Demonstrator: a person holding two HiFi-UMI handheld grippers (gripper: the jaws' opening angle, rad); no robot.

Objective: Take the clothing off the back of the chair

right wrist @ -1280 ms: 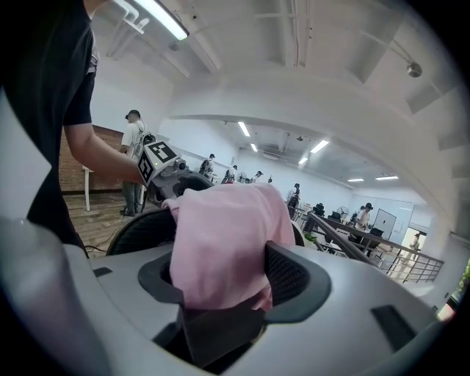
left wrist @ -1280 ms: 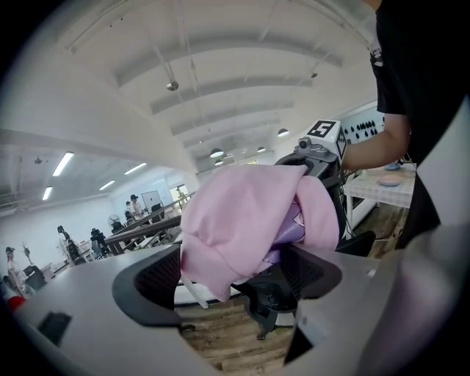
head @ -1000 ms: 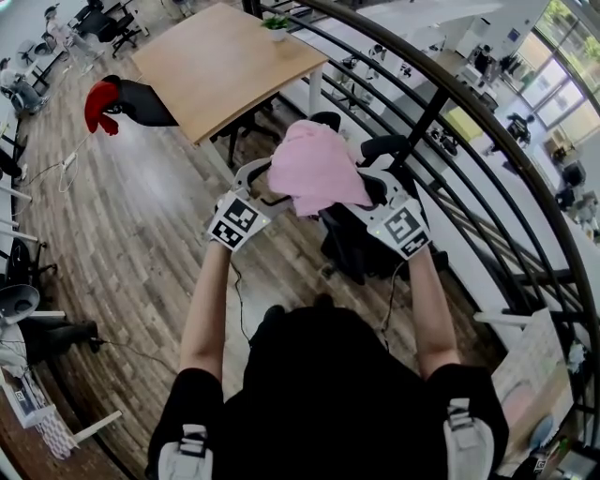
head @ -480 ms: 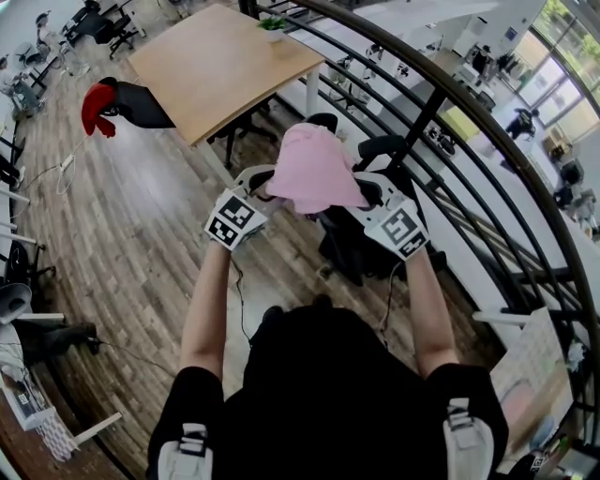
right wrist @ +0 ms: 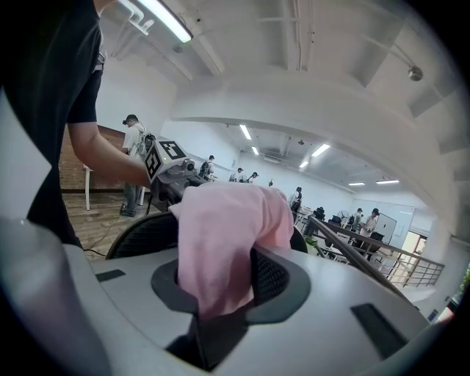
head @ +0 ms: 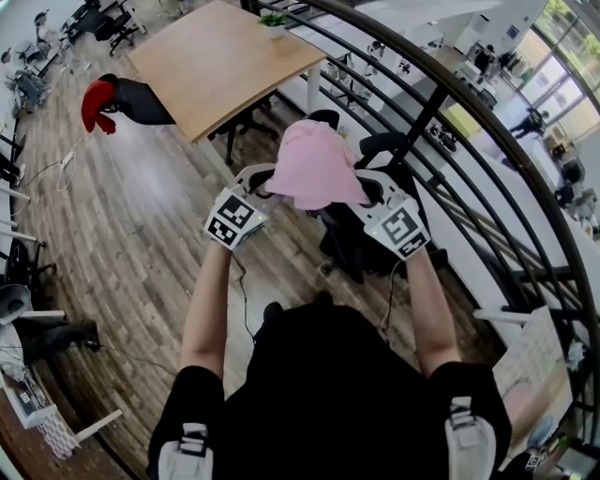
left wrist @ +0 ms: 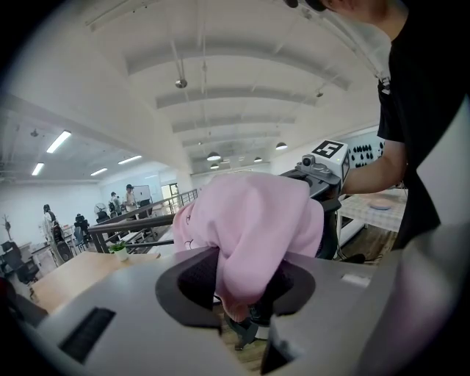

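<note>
Between the jaws on both sides, pink cloth

- Left tool: jaws narrow, have just been closing, clamped on a hanging fold of the pink garment
- Right tool: jaws narrow, have just been closing, clamped on the opposite side of the same garment
- Garment, location: draped and bunched over the top of the back of the black chair, between the two tools, not yet lifted clear
- Surroundings: wooden counter far left, with a potted plant at its far edge; dark railing curving along the right; plank floor below

Risks, as judged:
- Each grip takes only a fold, so cloth may slide out if it is pulled sharply
- The hidden underside may catch on the chair back or an armrest and drag the chair
- An uneven lift would leave one side hanging on the back

Count: tools, two; pink garment, one; black chair under it, one; counter, one; plant, one; railing, one
</note>
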